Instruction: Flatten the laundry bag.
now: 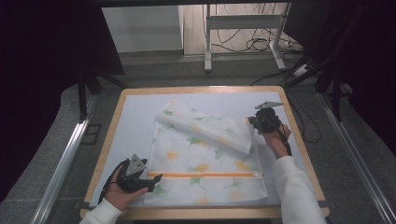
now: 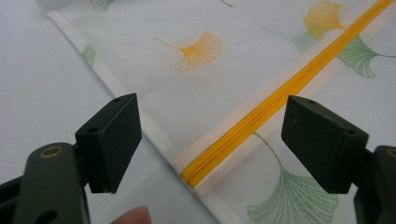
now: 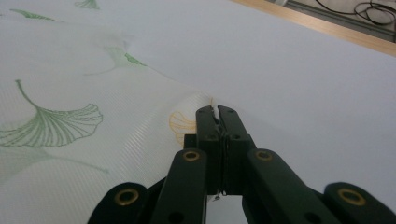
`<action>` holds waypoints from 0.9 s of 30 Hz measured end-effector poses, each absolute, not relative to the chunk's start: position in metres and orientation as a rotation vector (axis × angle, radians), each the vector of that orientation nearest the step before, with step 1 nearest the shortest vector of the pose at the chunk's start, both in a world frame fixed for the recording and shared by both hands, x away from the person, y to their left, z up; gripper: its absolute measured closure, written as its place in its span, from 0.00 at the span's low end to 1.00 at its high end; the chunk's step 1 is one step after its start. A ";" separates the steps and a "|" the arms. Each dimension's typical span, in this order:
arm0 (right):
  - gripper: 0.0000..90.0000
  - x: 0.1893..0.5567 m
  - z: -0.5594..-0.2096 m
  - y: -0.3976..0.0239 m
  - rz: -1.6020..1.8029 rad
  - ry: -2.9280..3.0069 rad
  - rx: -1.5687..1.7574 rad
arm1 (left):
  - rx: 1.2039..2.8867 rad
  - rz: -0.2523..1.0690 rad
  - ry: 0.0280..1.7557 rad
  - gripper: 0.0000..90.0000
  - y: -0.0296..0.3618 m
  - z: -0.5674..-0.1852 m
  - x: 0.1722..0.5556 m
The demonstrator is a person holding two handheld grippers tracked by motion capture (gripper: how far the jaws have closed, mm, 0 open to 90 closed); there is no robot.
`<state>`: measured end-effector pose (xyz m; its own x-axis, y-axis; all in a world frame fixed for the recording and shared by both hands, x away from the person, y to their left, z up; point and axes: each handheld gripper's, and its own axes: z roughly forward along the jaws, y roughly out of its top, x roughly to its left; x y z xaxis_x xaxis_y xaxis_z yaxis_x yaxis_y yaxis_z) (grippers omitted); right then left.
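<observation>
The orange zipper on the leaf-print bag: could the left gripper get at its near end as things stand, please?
Probably yes. The left gripper is open, its jaws standing either side of the orange zipper end, with nothing between them and it. The right gripper, shut on the bag's folded corner, is well away.

Black claws (image 1: 156,178) with brass-coloured screws, grey three-cornered plates, trailing cables, seemingly white sleeves (image 1: 296,191).

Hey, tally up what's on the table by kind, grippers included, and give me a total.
Mesh laundry bag with ginkgo leaf print and orange zipper: 1, far part folded over
Grippers: 2, left gripper open beside the zipper end, right gripper shut on the bag's folded corner
White table mat: 1
Total: 4
</observation>
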<state>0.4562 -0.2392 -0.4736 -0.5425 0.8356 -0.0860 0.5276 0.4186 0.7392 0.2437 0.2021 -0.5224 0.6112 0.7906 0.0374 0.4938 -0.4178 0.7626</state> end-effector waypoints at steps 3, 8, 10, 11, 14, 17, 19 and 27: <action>0.98 0.474 -0.473 -0.242 0.899 2.201 1.168 | 2.098 0.515 1.011 0.22 0.201 -0.522 0.244; 0.95 0.507 -0.474 -0.248 0.903 2.106 1.245 | 2.095 0.515 1.013 0.22 0.202 -0.521 0.245; 0.77 0.516 -0.475 -0.250 0.895 2.066 1.304 | 2.093 0.515 1.015 0.22 0.202 -0.521 0.245; 0.67 0.518 -0.475 -0.251 0.906 2.036 1.331 | 2.092 0.514 1.015 0.22 0.202 -0.521 0.245; 0.57 0.513 -0.466 -0.252 1.017 2.005 1.343 | 2.092 0.508 1.008 0.22 0.202 -0.521 0.245; 0.54 0.499 -0.453 -0.250 1.046 2.038 1.306 | 2.104 0.505 0.996 0.22 0.200 -0.521 0.246; 0.54 0.485 -0.445 -0.247 1.069 2.069 1.273 | 2.105 0.508 0.986 0.22 0.198 -0.520 0.245; 0.58 0.422 -0.441 -0.233 1.133 2.228 1.161 | 2.095 0.506 0.988 0.22 0.199 -0.519 0.245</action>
<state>0.4224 -0.2330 -0.4415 -0.5850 0.8105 0.0298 0.5014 0.3326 0.7987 0.2448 0.1991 -0.5192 0.6234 0.7812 0.0340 0.4838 -0.4195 0.7681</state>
